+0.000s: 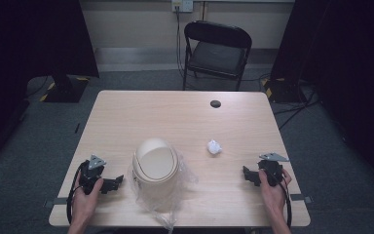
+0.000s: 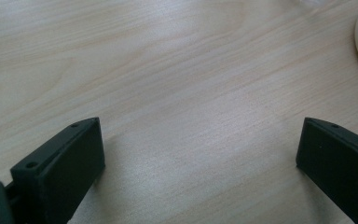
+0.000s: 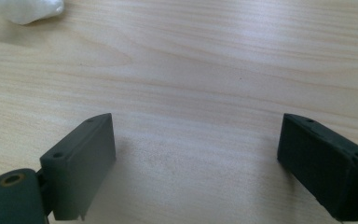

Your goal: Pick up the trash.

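Table (image 1: 126, 117): light wood, w/ a dark round hole (image 1: 215, 104) near far edge.
Bin (image 1: 155, 162): cream, swing lid, set in clear plastic bag (image 1: 168, 207), near front, left of centre.
Paper wad (image 1: 214, 146): white, crumpled, seen right of bin, well apart.
Left gripper (image 1: 118, 180): held at front-left, just beside bin; fingers (image 2: 70, 163) spread wide, nothing between.
Right gripper (image 1: 246, 174): held at front-right; fingers (image 3: 81, 158) spread wide, nothing between.
Chair (image 1: 217, 51): black, behind table.

Table (image 1: 126, 117) pale wood grain, dark round hole (image 1: 215, 104) near far edge. Bin (image 1: 155, 163) cream, bag (image 1: 187, 175) clear. Paper wad (image 1: 214, 146) white. Both grippers (image 1: 111, 183) (image 1: 250, 175) black (grey top plates). Chair (image 1: 217, 51) black, floor (image 1: 331, 161) grey.
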{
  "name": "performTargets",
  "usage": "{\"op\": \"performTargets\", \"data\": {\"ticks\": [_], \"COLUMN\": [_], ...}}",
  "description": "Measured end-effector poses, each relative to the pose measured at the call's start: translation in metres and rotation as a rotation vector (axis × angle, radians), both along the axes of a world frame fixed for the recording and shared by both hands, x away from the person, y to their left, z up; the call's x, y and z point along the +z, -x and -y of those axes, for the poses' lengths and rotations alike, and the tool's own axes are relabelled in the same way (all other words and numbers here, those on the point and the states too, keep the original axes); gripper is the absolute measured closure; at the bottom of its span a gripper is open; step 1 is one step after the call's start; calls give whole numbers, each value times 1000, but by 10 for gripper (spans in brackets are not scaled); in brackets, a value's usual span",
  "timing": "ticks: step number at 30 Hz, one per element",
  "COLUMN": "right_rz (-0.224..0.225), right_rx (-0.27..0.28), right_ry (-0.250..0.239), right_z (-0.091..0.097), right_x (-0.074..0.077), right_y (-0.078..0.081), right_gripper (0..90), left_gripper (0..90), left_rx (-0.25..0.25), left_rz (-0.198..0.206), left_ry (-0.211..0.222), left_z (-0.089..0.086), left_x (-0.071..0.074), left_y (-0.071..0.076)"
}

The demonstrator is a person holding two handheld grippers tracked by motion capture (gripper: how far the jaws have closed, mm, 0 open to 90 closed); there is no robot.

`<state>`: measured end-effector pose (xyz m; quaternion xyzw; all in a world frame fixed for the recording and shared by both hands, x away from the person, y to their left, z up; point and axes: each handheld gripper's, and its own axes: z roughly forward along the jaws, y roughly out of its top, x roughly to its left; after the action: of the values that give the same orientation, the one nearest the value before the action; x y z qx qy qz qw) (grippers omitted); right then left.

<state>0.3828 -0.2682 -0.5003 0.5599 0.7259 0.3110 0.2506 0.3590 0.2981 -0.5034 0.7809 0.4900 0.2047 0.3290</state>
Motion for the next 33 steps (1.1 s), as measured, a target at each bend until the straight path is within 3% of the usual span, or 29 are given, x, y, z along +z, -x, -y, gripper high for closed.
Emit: {"op": "performTargets", "data": {"ticks": [6,9,12,15,20,27,33], "right_rz": [-7,15,22,32,29,42,58], "right_rx": [4,31,55,115,165,299,402], "right_ry": [-24,-62,-70,-79,-82,-102,-145], "right_z": [3,-1,-6,-21,-37,-75,-102], "right_x": [3,8,13,20,26,43,59], "right_y": [2,6,10,13,16,24,25], "right_gripper": [153,145,145,144,145,146,144], "left_gripper": [2,2,2,2,2,2,2], "left_rx": [-2,-3,-2,-2,-2,-2,-3], "left_rz": [0,0,0,1,0,0,1], "left_ry": [-2,-2,-2,-1,-2,-2,-1], "left_z": [0,0,0,0,0,0,0], "left_x": [0,0,0,0,0,0,0], "left_y": [0,0,0,0,0,0,0]}}
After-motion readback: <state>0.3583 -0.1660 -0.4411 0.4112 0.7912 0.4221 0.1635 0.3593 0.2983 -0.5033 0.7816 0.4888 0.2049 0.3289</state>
